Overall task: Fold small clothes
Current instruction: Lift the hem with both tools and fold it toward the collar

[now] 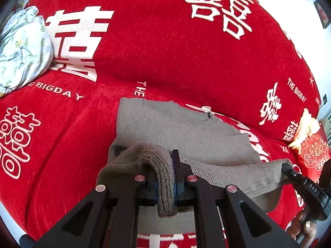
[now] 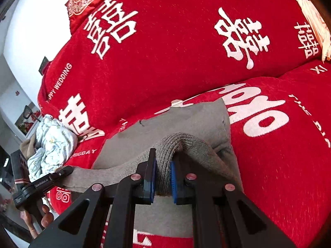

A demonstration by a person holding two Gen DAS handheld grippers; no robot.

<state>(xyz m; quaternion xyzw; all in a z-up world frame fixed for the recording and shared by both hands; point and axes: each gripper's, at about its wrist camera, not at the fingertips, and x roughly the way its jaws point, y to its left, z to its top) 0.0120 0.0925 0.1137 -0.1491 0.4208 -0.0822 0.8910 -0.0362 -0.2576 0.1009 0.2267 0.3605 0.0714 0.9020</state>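
The likeliest failure is uneven travel: if the left gripper (image 1: 165,186), clamped on a bunched ribbed corner of the grey knit garment (image 1: 175,128), moves ahead of the right gripper (image 2: 162,183), pinching the other corner, the taut hem between them skews or slips free. The garment's far half lies flat on the red wedding-print sofa cover (image 1: 155,51). Both grippers point forward, low over the seat, side by side.
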